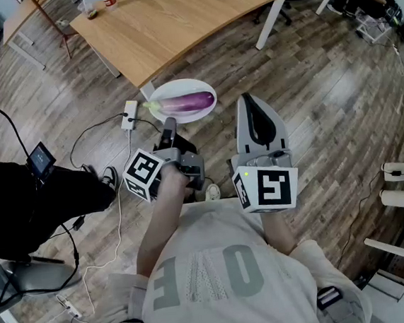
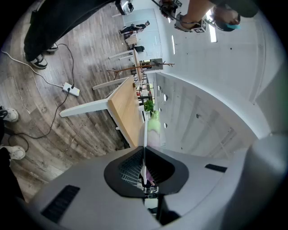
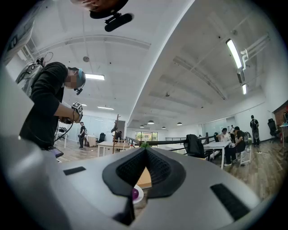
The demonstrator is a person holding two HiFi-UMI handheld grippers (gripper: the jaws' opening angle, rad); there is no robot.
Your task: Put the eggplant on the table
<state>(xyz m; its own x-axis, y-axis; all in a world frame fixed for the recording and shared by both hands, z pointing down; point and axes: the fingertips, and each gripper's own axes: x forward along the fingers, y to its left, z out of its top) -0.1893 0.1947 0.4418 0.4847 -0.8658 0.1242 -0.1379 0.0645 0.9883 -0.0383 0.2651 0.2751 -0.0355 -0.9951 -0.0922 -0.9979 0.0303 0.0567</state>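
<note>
Wood-plank floor [image 1: 324,96] fills the head view, w/ a light wooden worktop on white legs [image 1: 174,18] at the top. Just off its near corner is a round white plate [image 1: 206,89]. On it lies the glossy purple eggplant w/ a green stalk [image 1: 189,103], lengthwise across the plate, stalk end toward the view's left. So the eggplant is on the plate, not on the worktop.

From below, the left claw [image 1: 169,125] reaches to the plate's near rim. In the left gripper view its jaws are closed on that thin white rim [image 2: 144,134], seen edge-on as a line btwn the pads. The eggplant [image 2: 154,128] shows pale & blurred just past the tips, w/ the worktop's edge [image 2: 128,112] beyond.

To the right of the plate & apart from it, the right claw [image 1: 248,101] points the same way. In the right gripper view its tips meet w/ nothing btwn them. A bit of plate [image 3: 140,194] & eggplant [image 3: 134,193] shows low in the gap behind the tips.

Bkgd: a white power strip w/ cable [image 1: 131,116] lies on the floor just left of the plate. A person in black clothes [image 1: 20,196] is at the head view's left edge.
</note>
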